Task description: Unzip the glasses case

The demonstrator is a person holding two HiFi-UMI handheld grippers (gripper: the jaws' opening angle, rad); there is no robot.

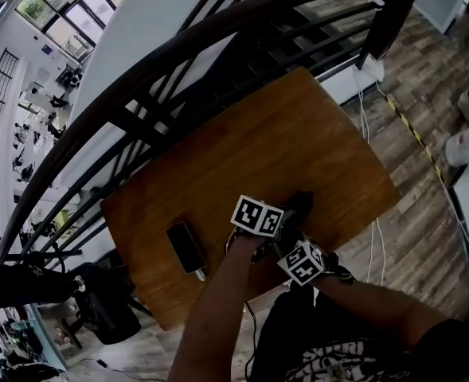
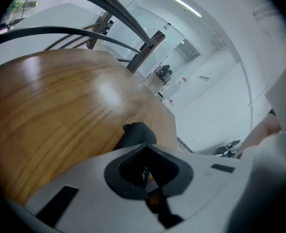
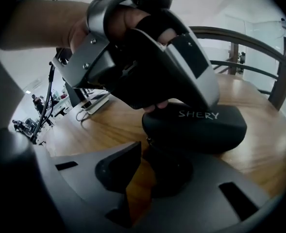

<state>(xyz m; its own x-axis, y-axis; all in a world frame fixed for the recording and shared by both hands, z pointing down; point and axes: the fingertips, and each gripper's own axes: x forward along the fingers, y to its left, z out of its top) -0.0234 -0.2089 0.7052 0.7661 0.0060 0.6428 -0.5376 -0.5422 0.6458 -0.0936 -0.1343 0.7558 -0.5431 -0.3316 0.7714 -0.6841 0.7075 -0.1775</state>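
Note:
A black glasses case marked SHERY lies on the wooden table; it also shows in the head view and the left gripper view. My left gripper comes down on the case from above, its jaws closed against the case's near part. My right gripper sits low at the case's near end, with a narrow gap between its pads showing only table wood. The small zipper pull hangs just beyond that gap. In the head view both marker cubes, left and right, crowd together over the case.
A black phone lies on the table left of the grippers, with a cable at its end. A dark metal railing runs behind the table's far edge. A power strip sits on the table's far side.

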